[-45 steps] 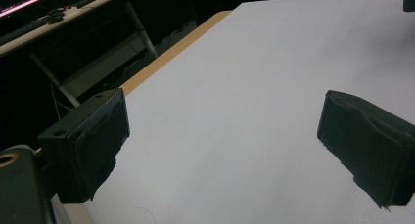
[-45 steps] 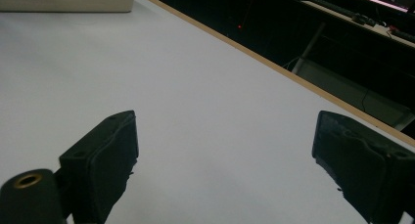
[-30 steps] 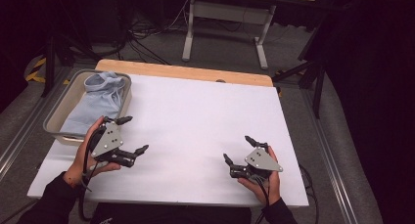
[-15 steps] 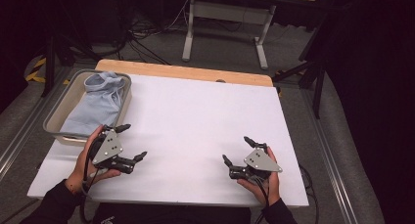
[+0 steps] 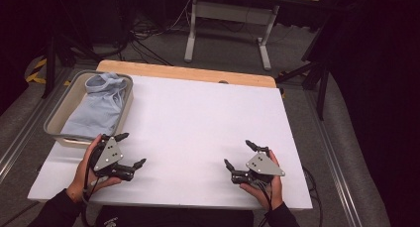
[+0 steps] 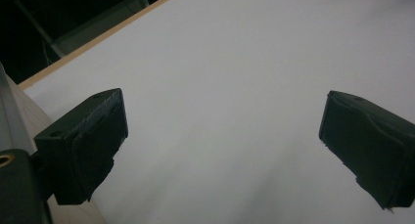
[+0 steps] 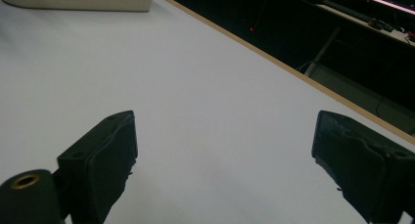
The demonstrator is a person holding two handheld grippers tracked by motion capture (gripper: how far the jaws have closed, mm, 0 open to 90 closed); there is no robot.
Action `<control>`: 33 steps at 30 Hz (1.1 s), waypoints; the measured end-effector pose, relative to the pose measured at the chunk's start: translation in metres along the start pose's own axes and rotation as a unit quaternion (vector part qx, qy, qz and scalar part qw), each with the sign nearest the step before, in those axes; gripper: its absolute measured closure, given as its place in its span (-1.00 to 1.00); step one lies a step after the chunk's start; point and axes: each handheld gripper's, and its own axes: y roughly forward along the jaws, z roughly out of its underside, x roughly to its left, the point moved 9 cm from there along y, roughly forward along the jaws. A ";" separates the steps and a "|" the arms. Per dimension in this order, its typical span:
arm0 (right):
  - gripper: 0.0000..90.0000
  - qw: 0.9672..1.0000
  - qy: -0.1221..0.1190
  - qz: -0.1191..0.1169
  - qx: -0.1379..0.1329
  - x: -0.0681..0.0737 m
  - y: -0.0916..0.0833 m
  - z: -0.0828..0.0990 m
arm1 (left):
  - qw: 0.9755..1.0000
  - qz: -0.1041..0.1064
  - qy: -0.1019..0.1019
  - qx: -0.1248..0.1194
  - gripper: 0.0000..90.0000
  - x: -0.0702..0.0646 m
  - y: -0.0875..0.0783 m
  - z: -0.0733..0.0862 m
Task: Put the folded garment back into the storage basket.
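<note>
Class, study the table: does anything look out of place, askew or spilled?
Nothing stands out. The light blue garment lies crumpled inside the grey bin at the table's left edge. Both tongs, left and right, rest open on the bare white tabletop.

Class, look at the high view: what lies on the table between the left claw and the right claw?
Nothing: between the left claw and the right claw there is just bare white table, as the high view shows.
</note>
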 end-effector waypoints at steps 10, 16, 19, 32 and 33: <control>-0.77 1.000 -0.003 -0.007 0.008 0.002 0.002 0.006 | 1.000 -0.002 0.005 0.007 -0.89 -0.001 -0.003 0.005; -0.76 1.000 -0.005 -0.009 0.006 0.002 0.002 0.006 | 1.000 -0.004 -0.001 0.009 -0.89 0.001 -0.004 0.007; -0.76 1.000 -0.007 -0.010 0.010 0.002 0.003 0.008 | 1.000 0.001 0.003 0.008 -0.89 -0.001 -0.004 0.005; -0.76 1.000 -0.012 -0.010 0.014 0.006 0.003 0.007 | 1.000 0.007 0.010 0.004 -0.89 -0.004 -0.005 0.004; -0.76 1.000 -0.012 -0.010 0.014 0.006 0.003 0.007 | 1.000 0.010 0.008 0.003 -0.89 -0.004 -0.005 0.004</control>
